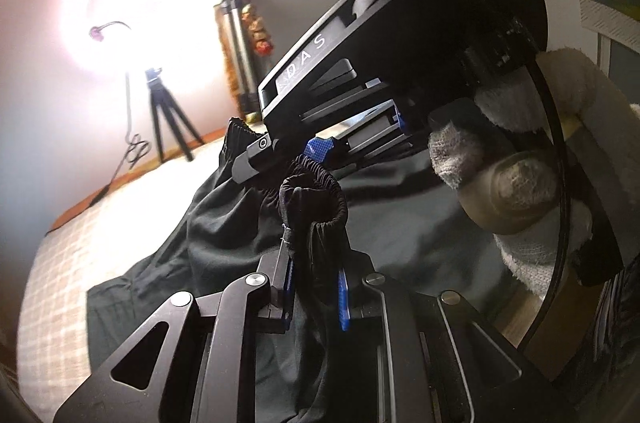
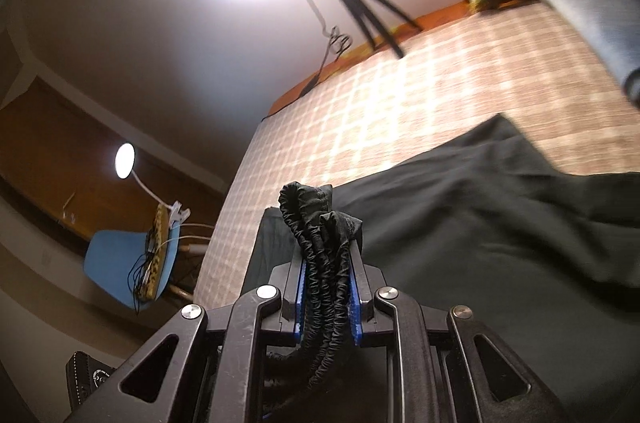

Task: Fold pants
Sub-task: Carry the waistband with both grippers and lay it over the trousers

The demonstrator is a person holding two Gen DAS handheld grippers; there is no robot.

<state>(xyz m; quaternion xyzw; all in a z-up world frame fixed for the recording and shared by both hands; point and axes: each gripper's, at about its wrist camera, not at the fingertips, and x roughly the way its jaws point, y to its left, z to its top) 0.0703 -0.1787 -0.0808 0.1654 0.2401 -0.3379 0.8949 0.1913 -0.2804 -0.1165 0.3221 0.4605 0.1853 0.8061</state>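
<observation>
The bed (image 2: pixel 460 71), with its checked cover, lay ahead of and below both claws. Across it, spreading forward from the fingertips, lay the black pants (image 2: pixel 500 223); most of the cloth rested loosely on the cover, rumpled and with no clean fold visible, so by my judgement you were early in the task: the waist end was raised, and the laying-over and flattening were left to do. A ring light on a tripod (image 2: pixel 360 7) stood beyond the far edge of the bed, well apart from either claw. Your left claw (image 1: pixel 316 283) was nearly together, clamped on the gathered elastic waistband (image 1: pixel 316 195), which bunched up just above its blue pads. Your right claw (image 2: pixel 328 299) was likewise nearly together, clamped on another bunched stretch of the same waistband. In the left wrist view it sat just ahead of the left claw, carried in your gloved hand (image 1: pixel 516 183).
</observation>
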